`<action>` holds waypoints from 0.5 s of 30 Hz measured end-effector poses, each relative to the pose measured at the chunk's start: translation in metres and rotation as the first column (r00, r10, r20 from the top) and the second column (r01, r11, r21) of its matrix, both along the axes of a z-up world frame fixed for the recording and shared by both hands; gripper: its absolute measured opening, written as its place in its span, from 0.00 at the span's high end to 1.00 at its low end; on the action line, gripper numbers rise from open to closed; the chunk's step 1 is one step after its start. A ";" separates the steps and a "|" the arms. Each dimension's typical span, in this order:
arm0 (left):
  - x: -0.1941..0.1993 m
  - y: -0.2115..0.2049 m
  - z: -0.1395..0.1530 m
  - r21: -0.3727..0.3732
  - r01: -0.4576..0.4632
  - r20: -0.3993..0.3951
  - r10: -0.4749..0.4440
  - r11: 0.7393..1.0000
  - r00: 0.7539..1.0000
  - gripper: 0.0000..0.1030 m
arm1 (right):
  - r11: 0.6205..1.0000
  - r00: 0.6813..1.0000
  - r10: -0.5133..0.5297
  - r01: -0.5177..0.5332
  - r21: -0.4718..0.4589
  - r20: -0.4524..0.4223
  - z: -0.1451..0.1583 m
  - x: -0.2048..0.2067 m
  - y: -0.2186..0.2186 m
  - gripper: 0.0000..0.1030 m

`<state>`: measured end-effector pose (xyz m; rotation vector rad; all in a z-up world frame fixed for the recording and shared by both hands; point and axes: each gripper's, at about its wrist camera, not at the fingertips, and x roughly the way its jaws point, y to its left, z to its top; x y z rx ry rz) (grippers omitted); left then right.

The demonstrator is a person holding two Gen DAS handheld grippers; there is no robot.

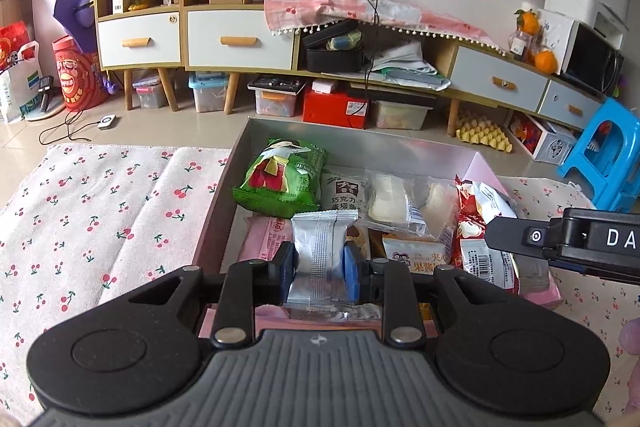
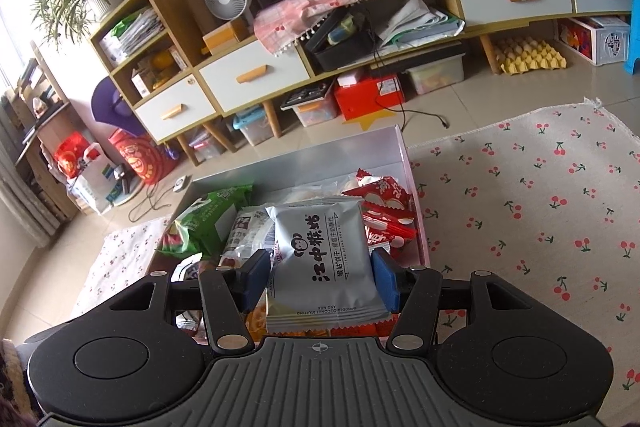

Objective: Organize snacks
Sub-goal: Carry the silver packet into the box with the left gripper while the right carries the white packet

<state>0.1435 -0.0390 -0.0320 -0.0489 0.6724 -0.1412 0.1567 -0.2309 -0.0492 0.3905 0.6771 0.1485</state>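
Observation:
A pink box (image 1: 352,139) with a silver lining holds several snack packets, among them a green bag (image 1: 284,175) and a red-and-white packet (image 1: 476,231). My left gripper (image 1: 320,267) hangs over the box's near end, shut on a small silver packet (image 1: 320,247) whose seam side faces me. From the right, the tip of my right gripper (image 1: 520,239) reaches in above the red packet. In the right wrist view my right gripper (image 2: 320,279) is shut on a silver-grey biscuit packet (image 2: 324,251) with black lettering, held above the box (image 2: 312,155).
The box sits on a cherry-print cloth (image 1: 100,207) (image 2: 540,207) on the floor. Behind it runs a long wooden cabinet with white drawers (image 1: 236,43); storage bins and a red box (image 1: 336,107) stand under it. A blue stool (image 1: 608,155) stands at the right.

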 end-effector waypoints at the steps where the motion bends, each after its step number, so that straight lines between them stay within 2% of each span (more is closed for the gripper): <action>1: 0.000 0.000 0.000 0.005 -0.002 0.000 0.002 1.000 1.000 0.73 | 1.000 1.000 0.002 -0.002 -0.002 0.003 0.000 0.000 0.000 0.44; 2: -0.001 0.001 0.000 0.008 -0.004 0.004 0.004 1.000 1.000 0.71 | 1.000 1.000 0.003 -0.003 -0.003 0.004 0.000 -0.001 0.000 0.44; 5: -0.001 0.001 0.000 0.017 0.004 0.000 -0.004 1.000 1.000 0.62 | 1.000 1.000 0.001 -0.001 0.012 -0.003 0.001 -0.002 -0.003 0.32; 7: -0.002 0.000 0.001 0.029 0.006 0.003 -0.006 1.000 1.000 0.57 | 1.000 1.000 -0.001 0.001 0.018 -0.009 0.001 -0.002 -0.004 0.28; 9: -0.002 0.000 0.002 0.033 0.009 0.001 -0.009 0.999 1.000 0.49 | 1.000 1.000 -0.002 0.002 0.020 -0.016 0.001 -0.002 -0.006 0.28; 15: -0.004 -0.002 0.003 0.034 0.029 -0.013 -0.029 0.999 0.999 0.37 | 1.000 1.000 0.012 -0.012 0.002 -0.026 0.003 -0.006 -0.006 0.27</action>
